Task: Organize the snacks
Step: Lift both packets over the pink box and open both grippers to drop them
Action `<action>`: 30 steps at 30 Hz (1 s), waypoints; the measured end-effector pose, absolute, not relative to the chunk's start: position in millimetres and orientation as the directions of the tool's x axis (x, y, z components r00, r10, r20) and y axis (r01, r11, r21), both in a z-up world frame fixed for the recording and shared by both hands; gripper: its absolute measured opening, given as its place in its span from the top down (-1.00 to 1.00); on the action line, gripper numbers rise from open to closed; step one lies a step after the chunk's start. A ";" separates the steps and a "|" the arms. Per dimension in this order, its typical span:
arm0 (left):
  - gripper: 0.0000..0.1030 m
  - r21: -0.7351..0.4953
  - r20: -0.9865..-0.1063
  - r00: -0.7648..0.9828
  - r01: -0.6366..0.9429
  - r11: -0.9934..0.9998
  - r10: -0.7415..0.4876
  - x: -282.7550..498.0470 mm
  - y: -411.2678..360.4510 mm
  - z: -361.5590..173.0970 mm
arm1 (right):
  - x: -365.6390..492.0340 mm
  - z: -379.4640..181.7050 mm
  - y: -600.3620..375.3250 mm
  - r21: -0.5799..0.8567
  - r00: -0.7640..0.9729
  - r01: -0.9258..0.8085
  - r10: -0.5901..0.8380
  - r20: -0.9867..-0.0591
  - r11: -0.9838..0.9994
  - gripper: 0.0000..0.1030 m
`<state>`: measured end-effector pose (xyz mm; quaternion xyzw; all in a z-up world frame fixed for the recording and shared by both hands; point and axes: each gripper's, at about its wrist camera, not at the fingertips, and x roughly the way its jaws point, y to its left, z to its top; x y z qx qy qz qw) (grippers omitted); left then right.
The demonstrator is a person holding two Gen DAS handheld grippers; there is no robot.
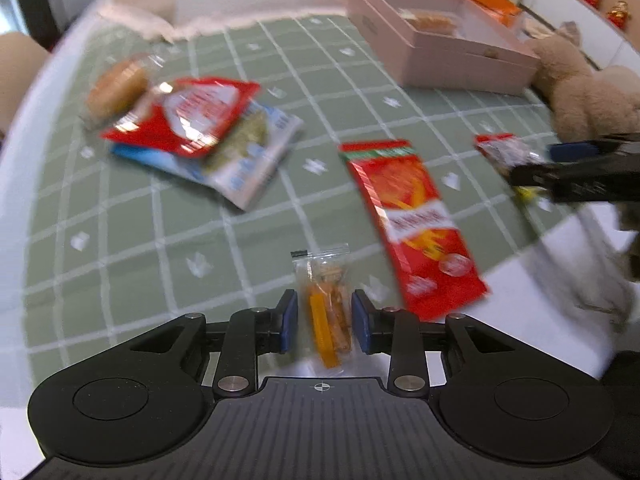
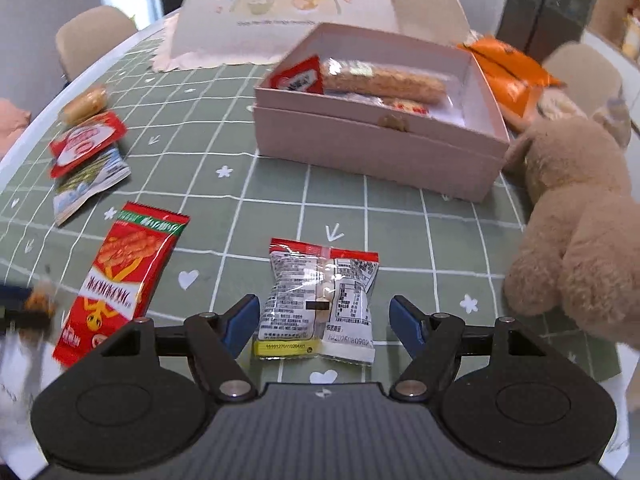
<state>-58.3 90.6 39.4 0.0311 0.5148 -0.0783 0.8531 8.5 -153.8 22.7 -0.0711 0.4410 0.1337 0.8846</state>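
Left gripper [image 1: 325, 322] closed partway around a small clear-wrapped orange snack [image 1: 326, 304], blue pads [image 1: 289, 320] right beside its edges, contact not certain through the blur; packet long axis running straight away from the camera, sealed end farthest. Right gripper [image 2: 322, 322] spread wide, straddling a silver snack packet [image 2: 320, 300] with red top band, neither pad touching it; packet flat on the green grid tablecloth [image 2: 280, 168], printed back face up, yellow barcode strip nearest the camera, small print too fine to read apart from a partly legible stamped code near the bottom seam.

Just left of that packet, a long red snack bag [image 2: 116, 280] with green-striped top edge, long axis roughly away from the camera, tilted; Chinese lettering on a white band, not readable. Farther left, a red sachet [image 2: 86, 142] overlapping a blue-and-white sachet [image 2: 90, 186], and a round wrapped cake [image 2: 84, 104] beyond. Farther back, an open pink box [image 2: 376, 148] holding a wrapped long bar [image 2: 384, 80] lying crosswise and a red packet [image 2: 298, 78]. Orange bag [image 2: 508, 68] behind the box, plush toy [image 2: 572, 216] touching its right corner.
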 end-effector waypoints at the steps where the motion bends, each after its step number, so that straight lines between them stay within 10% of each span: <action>1: 0.37 -0.007 -0.878 0.472 0.143 0.990 -0.075 -57.3 93.7 39.4 | 7.5 23.8 -152.7 -0.025 0.583 -0.309 0.168 -0.794 0.951 -0.40; 16: 0.36 -0.121 -0.900 0.397 0.168 0.978 -0.180 -57.1 93.6 37.0 | 30.8 9.1 -156.5 0.039 0.539 -0.249 0.172 -0.825 0.968 -0.40; 21: 0.35 -0.068 -0.910 0.386 0.218 0.974 -0.150 -56.9 84.1 36.5 | 23.3 15.3 -151.7 0.005 0.537 -0.302 0.175 -0.826 0.953 -0.09; 30: 0.53 -0.162 -0.907 0.360 0.184 0.970 -0.219 -44.2 80.7 55.3 | -2.3 93.2 -178.8 0.094 0.622 -0.332 0.293 -0.726 0.938 -0.01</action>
